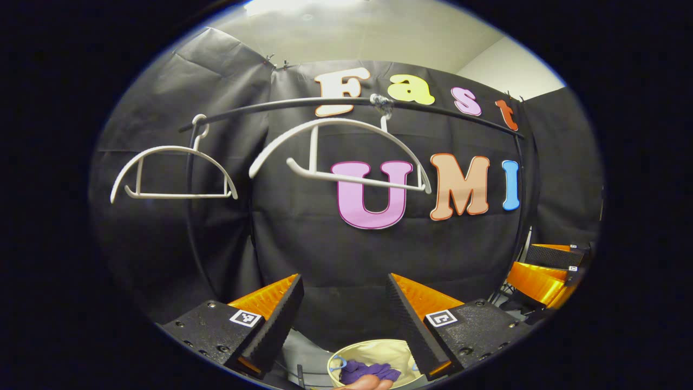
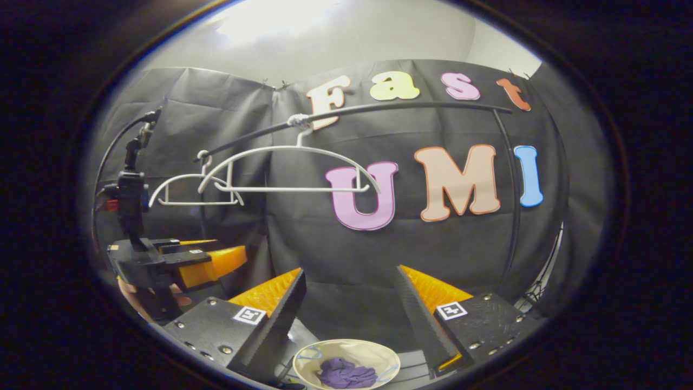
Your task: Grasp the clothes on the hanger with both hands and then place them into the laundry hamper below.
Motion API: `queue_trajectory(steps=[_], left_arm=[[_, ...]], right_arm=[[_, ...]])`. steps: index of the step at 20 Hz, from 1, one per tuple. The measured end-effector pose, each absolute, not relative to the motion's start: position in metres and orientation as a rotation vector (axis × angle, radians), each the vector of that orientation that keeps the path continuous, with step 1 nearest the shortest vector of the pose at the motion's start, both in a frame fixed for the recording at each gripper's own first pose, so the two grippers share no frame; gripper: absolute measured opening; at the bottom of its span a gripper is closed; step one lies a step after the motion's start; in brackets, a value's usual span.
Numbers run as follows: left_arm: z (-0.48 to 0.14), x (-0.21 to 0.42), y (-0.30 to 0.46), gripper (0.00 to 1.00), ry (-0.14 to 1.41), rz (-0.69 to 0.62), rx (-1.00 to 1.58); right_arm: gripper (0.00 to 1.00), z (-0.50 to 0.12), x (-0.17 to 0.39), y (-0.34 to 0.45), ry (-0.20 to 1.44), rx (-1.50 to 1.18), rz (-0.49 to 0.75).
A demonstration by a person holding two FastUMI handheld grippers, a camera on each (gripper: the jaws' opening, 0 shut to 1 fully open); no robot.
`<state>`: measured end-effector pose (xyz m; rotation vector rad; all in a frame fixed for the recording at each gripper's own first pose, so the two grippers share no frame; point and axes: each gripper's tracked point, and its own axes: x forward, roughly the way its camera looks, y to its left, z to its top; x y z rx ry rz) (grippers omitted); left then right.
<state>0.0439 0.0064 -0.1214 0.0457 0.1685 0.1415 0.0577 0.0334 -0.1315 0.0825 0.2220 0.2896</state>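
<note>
Two bare white hangers (image 1: 341, 157) (image 1: 173, 173) hang from a dark curved rail (image 1: 346, 103); in the right gripper view the same hangers (image 2: 281, 168) overlap on the rail (image 2: 379, 111). Below, a cream laundry hamper (image 1: 373, 349) holds purple clothes (image 1: 368, 371); the hamper (image 2: 373, 349) with the clothes (image 2: 344, 374) also sits low in the right gripper view. My left gripper (image 1: 344, 309) is open and holds nothing, above the hamper. My right gripper (image 2: 349, 306) is open and holds nothing too. The left gripper (image 2: 206, 257), held by a hand, appears at the left of the right gripper view.
The other gripper (image 1: 549, 271) shows at the right edge of the left gripper view. The rail's upright posts (image 2: 514, 206) stand close to the black cloth wall. A dark floor base lies around the hamper.
</note>
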Motion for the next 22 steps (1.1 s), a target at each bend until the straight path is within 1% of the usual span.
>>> queue_trajectory(steps=[4,5,6,7,9,10,14,16,17,18,20,21,22], left_arm=[[-0.096,0.038,-0.002,0.9,0.133,0.142,0.032],[-0.089,0.037,-0.002,0.9,0.119,0.143,0.03],[-0.082,0.035,-0.003,0.9,0.109,0.142,0.025],[-0.077,0.033,-0.007,0.9,0.099,0.135,0.019],[-0.068,0.026,-0.015,0.9,0.074,0.122,0.001],[-0.064,0.023,-0.02,0.9,0.058,0.116,-0.006],[-0.066,0.011,-0.044,0.9,0.039,0.081,-0.051],[-0.068,0.008,-0.049,0.9,0.028,0.086,-0.05],[-0.071,0.006,-0.053,0.89,0.027,0.087,-0.046],[-0.072,0.007,-0.059,0.9,0.025,0.08,-0.044],[-0.078,0.009,-0.075,0.9,0.026,0.036,-0.052],[-0.082,0.01,-0.079,0.9,0.032,0.029,-0.053],[-0.085,0.01,-0.082,0.94,0.04,0.03,-0.05]], right_arm=[[1.0,-0.106,0.041,0.024,0.182,0.065,0.313],[0.98,-0.1,0.038,0.021,0.174,0.063,0.314],[1.0,-0.093,0.036,0.019,0.163,0.062,0.316],[0.98,-0.087,0.033,0.017,0.154,0.062,0.318],[1.0,-0.076,0.028,0.018,0.137,0.061,0.337],[0.98,-0.071,0.025,0.019,0.13,0.059,0.35],[0.99,-0.065,0.014,0.023,0.12,0.06,0.395],[0.99,-0.068,0.01,0.026,0.127,0.025,0.412],[1.0,-0.069,0.006,0.022,0.124,0.003,0.411],[0.99,-0.07,0.006,0.019,0.113,-0.019,0.403],[1.0,-0.068,0.007,0.015,0.081,-0.056,0.391],[0.99,-0.07,0.005,0.013,0.071,-0.07,0.386],[0.98,-0.073,0.005,0.01,0.073,-0.079,0.376]])
